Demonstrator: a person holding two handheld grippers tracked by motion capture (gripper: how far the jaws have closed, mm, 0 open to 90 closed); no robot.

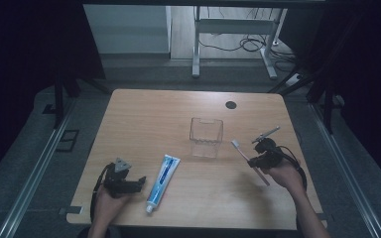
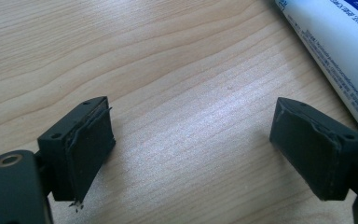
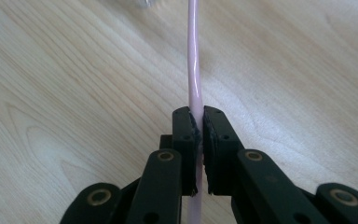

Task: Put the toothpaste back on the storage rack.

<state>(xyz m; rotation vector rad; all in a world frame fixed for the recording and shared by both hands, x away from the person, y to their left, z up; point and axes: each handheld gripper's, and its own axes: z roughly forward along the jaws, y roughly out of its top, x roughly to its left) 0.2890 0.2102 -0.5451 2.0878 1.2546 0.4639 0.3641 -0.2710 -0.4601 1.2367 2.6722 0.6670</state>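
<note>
Here, a pale wooden bench (image 1: 144, 114) carries three small things, with a clear plastic holder (image 1: 206, 137) standing near its middle. Nearer the person, a blue-and-white toothpaste tube (image 1: 162, 182) lies flat, cap toward the bench's near edge, just beside the left tongs (image 1: 138, 184), whose jaws stand wide apart with nothing between them. In the left gripper view the tube (image 2: 335, 56) runs past the right-hand jaw. The right tongs (image 1: 254, 162) are clamped on a pink toothbrush (image 1: 250, 161), taken partway along the handle, bristle head pointing up and toward the holder. In the right gripper view the thin handle (image 3: 194, 60) runs straight out between the closed jaws above the wood. The brush looks light, stiff and smooth, so a mid-handle hold probably suits it, though it could swivel if nudged.
</note>
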